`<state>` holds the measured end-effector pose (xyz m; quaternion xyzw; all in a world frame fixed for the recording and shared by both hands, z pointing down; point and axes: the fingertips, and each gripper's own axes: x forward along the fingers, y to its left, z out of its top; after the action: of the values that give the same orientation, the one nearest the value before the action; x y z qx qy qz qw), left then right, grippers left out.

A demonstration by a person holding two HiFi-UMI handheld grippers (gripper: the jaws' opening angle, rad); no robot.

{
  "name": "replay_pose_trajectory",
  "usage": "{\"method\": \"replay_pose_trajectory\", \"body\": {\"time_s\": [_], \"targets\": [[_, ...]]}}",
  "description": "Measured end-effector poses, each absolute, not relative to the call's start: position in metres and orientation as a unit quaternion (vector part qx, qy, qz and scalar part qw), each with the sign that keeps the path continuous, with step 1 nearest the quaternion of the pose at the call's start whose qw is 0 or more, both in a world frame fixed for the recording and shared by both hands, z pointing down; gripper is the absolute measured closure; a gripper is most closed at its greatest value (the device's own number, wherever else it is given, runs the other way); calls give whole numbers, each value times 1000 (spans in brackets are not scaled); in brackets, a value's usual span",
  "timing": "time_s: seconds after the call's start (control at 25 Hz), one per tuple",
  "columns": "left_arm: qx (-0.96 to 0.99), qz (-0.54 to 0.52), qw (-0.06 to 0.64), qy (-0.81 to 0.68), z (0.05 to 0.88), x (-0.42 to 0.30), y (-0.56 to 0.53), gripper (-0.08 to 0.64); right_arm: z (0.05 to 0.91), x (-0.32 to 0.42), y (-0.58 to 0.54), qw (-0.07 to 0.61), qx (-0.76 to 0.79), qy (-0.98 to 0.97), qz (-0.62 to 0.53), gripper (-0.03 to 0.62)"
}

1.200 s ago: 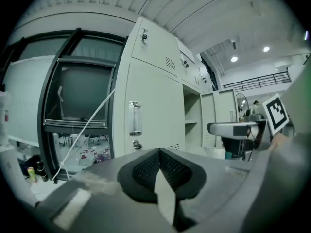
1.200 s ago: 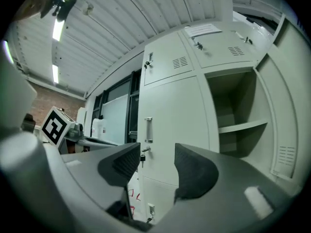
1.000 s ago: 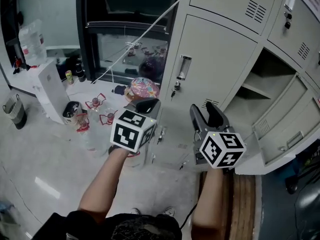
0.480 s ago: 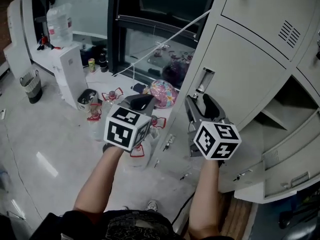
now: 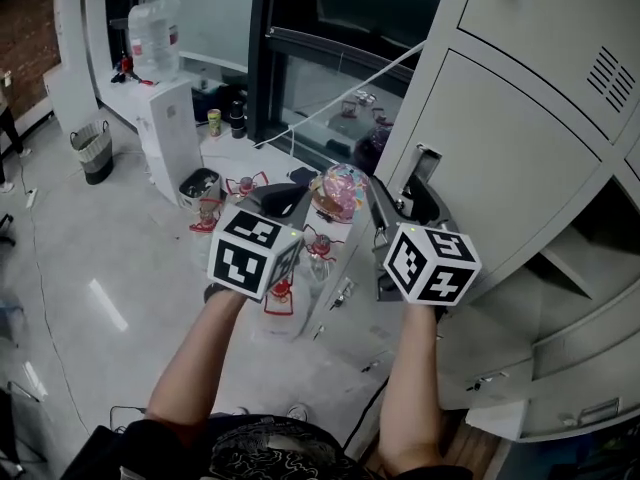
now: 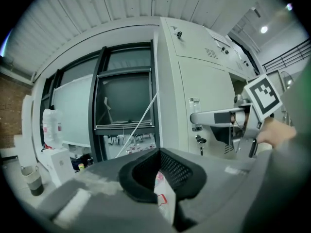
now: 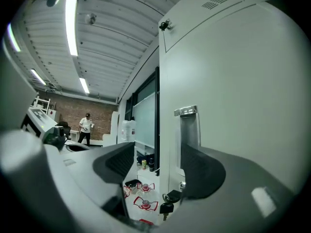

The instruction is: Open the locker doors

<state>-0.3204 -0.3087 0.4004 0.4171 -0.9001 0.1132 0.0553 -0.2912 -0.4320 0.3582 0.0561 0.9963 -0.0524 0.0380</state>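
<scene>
Right gripper (image 7: 158, 166): jaws spread, just widened, nothing between them yet. Dead ahead, near its tips, is the closed locker door's (image 5: 500, 148) upright recessed handle (image 7: 189, 130). Left gripper (image 6: 158, 178), clenched empty, lies farther from that handle.

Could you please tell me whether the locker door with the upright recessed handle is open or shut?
Shut: the door lies flush with the cabinet front, no gap at its edges.
</scene>
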Motion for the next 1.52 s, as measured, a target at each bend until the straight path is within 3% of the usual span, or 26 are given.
{"method": "replay_pose_trajectory", "body": {"time_s": [0.84, 1.0, 1.52], "targets": [[407, 95, 52, -907, 404, -319, -295, 560, 360, -283, -414, 38, 75, 996, -42, 299], [434, 96, 52, -894, 404, -315, -296, 560, 361, -271, -408, 35, 59, 997, -41, 336], [519, 93, 49, -848, 403, -288, -301, 560, 361, -224, -386, 37, -17, 998, -38, 365]]}}
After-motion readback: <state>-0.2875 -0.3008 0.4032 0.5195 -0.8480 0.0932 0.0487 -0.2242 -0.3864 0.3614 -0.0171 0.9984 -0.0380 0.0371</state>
